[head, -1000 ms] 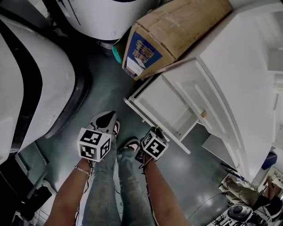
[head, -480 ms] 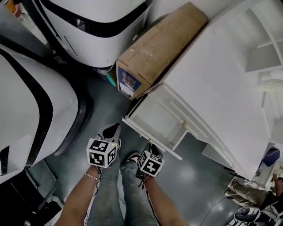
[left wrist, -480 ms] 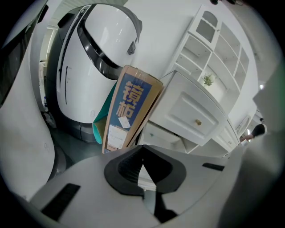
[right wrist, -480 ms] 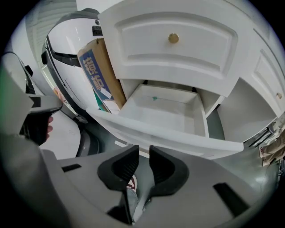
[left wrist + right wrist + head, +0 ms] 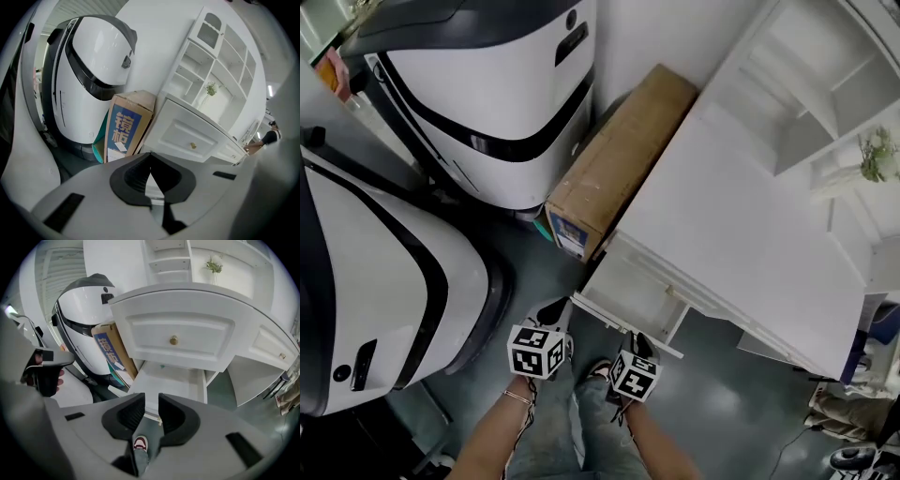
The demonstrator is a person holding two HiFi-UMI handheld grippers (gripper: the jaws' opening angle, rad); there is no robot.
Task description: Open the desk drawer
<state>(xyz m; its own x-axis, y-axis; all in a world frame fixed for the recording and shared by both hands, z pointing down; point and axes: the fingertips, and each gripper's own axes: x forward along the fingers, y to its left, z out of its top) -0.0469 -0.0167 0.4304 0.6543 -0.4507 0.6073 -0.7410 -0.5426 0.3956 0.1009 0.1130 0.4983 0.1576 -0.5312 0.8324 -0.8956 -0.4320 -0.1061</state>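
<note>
- Under the table edge, the drawer stands pulled out toward me, below the panel with the small brass knob. It was already out a second ago and I see it no further out now.
- My head view has lifted away since then. The whole cardboard box, the table top and the shelves with a small plant now show. Both grippers sit lower and smaller in the frame.
- My left gripper has its jaws closed tip to tip on nothing, aimed toward the box and the table, clear of the drawer.
- My right gripper has jaws slightly apart; they have just been opening, with nothing held. Only a shoe and floor show through the gap, and the drawer's front edge lies near.
</note>
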